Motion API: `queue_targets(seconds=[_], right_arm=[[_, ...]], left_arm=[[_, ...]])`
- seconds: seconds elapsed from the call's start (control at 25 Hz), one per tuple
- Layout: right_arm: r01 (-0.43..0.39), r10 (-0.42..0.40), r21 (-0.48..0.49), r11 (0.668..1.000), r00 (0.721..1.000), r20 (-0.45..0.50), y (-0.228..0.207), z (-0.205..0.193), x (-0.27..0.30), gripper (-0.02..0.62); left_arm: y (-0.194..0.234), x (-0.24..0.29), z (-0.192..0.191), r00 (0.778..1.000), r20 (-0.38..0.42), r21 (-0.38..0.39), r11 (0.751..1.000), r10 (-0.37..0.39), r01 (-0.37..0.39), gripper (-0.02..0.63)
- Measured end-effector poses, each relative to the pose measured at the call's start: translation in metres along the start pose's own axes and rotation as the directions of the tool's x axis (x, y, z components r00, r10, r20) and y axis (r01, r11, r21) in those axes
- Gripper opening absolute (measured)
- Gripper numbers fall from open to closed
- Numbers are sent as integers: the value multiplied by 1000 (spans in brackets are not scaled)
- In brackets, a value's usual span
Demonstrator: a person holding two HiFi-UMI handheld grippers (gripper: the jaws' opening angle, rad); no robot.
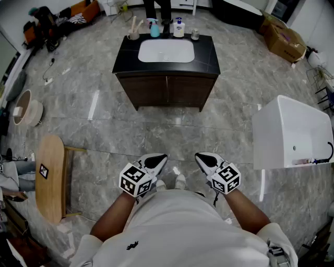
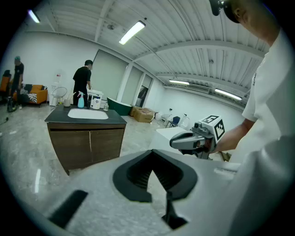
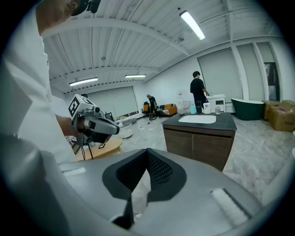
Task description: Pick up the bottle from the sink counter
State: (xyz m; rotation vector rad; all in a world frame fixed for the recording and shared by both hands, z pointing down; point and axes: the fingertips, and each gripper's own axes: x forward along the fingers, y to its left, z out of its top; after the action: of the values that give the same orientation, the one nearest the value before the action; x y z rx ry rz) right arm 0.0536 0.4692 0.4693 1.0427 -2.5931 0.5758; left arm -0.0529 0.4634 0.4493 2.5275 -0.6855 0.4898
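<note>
The sink counter (image 1: 209, 56) has a black top and a white basin, and stands far ahead across the floor. Along its back edge are a blue spray bottle (image 1: 154, 28), a white pump bottle (image 1: 179, 27), a small jar (image 1: 195, 34) and a cup of brushes (image 1: 133, 33). My left gripper (image 1: 160, 158) and right gripper (image 1: 201, 156) hang close to my body, both shut and empty. In the left gripper view the counter (image 2: 87, 120) is several steps away, with the blue bottle (image 2: 81, 100) on it. The right gripper view also shows the counter (image 3: 203, 124).
A person (image 1: 157, 8) stands behind the counter. A wooden stool (image 1: 50, 177) is at my left and a white tub (image 1: 292, 133) at my right. Cardboard boxes (image 1: 284, 41) lie at the far right. Grey tiled floor runs between me and the counter.
</note>
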Motion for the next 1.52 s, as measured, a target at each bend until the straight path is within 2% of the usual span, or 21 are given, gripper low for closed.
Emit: queue_targets(seconds=[0.24, 0.48, 0.52, 0.56, 0.68, 0.72, 0.84, 0.96, 1.2, 1.52], right_arm=[[14, -14, -2, 1000, 1000, 21, -27, 3, -13, 11], [19, -21, 22, 1000, 997, 71, -56, 0, -25, 14], [23, -25, 22, 999, 996, 83, -62, 1, -27, 32], [31, -33, 19, 999, 995, 92, -68, 1, -28, 90], [75, -77, 21, 997, 990, 117, -88, 7, -29, 198], [92, -95, 24, 995, 987, 127, -95, 10, -27, 257], [152, -155, 36, 988, 976, 152, -122, 20, -21, 360], [207, -214, 55, 977, 964, 158, -153, 29, -9, 396], [273, -282, 80, 959, 950, 134, -206, 59, 41, 396], [322, -328, 74, 944, 939, 105, -273, 128, 133, 385]], left_arm=[[-6, 22, 12, 1000, -22, 55, 998, 2, -1, 6], [-16, 48, 22, 1000, -14, 62, 998, -10, 11, 6], [-18, 52, 24, 1000, -13, 65, 998, -13, 14, 6], [-18, 56, 25, 1000, -11, 66, 998, -16, 17, 6], [-15, 66, 32, 1000, -14, 61, 998, -25, 25, 6], [-12, 69, 35, 999, -15, 59, 998, -30, 31, 6], [1, 81, 44, 999, -15, 58, 997, -48, 49, 6], [20, 95, 59, 998, -6, 64, 996, -66, 66, 6], [93, 120, 98, 994, -5, 93, 990, -107, 107, 6], [196, 141, 166, 987, -37, 169, 973, -154, 158, 6]])
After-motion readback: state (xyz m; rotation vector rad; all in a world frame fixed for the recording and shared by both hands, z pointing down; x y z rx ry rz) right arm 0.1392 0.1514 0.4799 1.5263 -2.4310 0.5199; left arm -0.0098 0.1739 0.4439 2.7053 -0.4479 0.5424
